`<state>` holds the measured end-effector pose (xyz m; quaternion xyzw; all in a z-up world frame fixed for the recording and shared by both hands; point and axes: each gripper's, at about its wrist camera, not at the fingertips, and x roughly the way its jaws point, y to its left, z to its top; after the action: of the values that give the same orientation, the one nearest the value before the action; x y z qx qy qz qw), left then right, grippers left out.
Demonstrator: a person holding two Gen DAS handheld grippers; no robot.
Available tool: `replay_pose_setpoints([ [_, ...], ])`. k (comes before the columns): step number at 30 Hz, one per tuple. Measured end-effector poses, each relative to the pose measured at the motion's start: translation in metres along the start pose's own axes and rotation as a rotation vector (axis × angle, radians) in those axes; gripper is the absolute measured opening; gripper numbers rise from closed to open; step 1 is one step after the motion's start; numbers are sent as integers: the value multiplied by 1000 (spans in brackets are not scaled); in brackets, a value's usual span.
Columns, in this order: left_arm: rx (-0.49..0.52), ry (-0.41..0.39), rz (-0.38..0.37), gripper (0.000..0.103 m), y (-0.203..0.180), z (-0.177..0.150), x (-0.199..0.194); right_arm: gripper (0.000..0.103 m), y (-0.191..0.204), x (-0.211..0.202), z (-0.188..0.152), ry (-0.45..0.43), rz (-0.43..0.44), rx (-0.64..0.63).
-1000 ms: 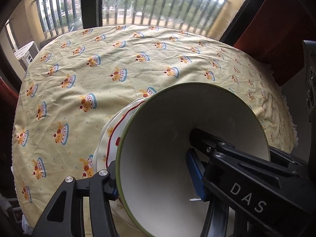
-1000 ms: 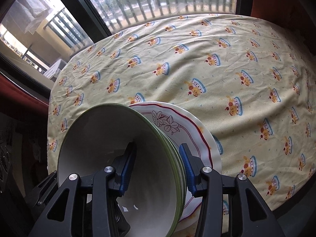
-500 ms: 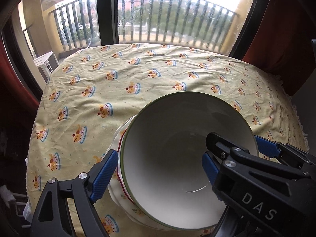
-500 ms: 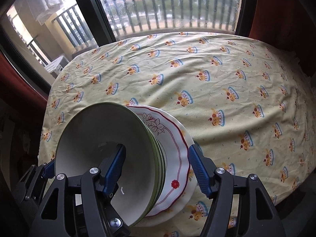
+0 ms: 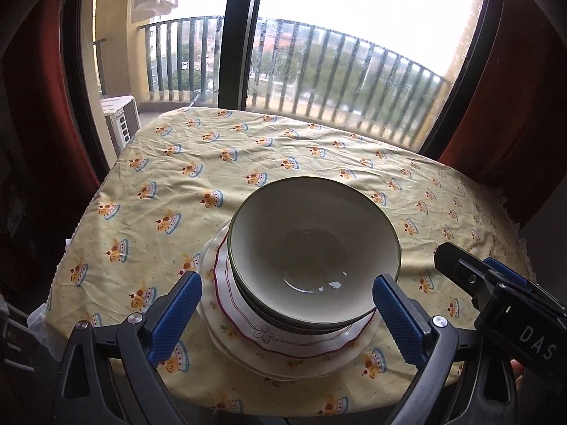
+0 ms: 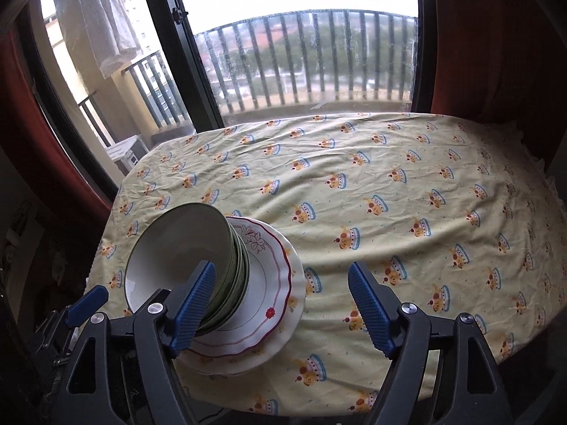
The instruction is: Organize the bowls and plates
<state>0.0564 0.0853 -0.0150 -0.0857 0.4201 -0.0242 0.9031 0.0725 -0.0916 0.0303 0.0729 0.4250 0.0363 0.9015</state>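
A stack of green-rimmed white bowls (image 5: 312, 248) stands level on white plates with a red wavy line (image 5: 283, 347), near the table's front left edge. My left gripper (image 5: 286, 281) hangs in front of the stack. Its jaws are opening and its blue pads stand clear on either side. My right gripper (image 6: 282, 269) is drawn back to the right of the bowls (image 6: 184, 248) with its jaws opening. Only the plates' edge (image 6: 276, 283) shows through its gap, untouched. Each gripper appears in the other's view: the right gripper (image 5: 471, 265), and a left fingertip (image 6: 88, 301).
A yellow cloth printed with small crowns (image 6: 389, 194) covers the table and falls over its edges. A large window with a dark frame (image 5: 237, 35) and balcony railing lies beyond the far edge. Red curtains (image 6: 496, 53) hang at both sides.
Both grippers let go of the top bowl's rim, widened their jaws and pulled back and up. The bowl went from tilted to resting level on the stack.
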Motion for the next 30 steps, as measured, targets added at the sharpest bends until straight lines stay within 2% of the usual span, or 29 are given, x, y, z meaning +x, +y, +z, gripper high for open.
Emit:
replay_pose_setpoints([
  [5, 35, -51, 46, 99, -4, -21, -11, 84, -23, -13, -24, -55, -26, 8],
  [10, 58, -98, 58, 101, -3, -40, -20, 85, -32, -18, -55, -102, -73, -35],
  [14, 87, -165, 110, 101, -7, -59, -26, 85, -37, -24, -75, -147, -99, -62],
  [19, 108, -181, 110, 101, -11, -73, -29, 88, -43, -31, -95, -190, -115, -52],
  [30, 90, -185, 117, 101, -14, -75, -29, 89, -42, -39, -100, -214, -112, -79],
])
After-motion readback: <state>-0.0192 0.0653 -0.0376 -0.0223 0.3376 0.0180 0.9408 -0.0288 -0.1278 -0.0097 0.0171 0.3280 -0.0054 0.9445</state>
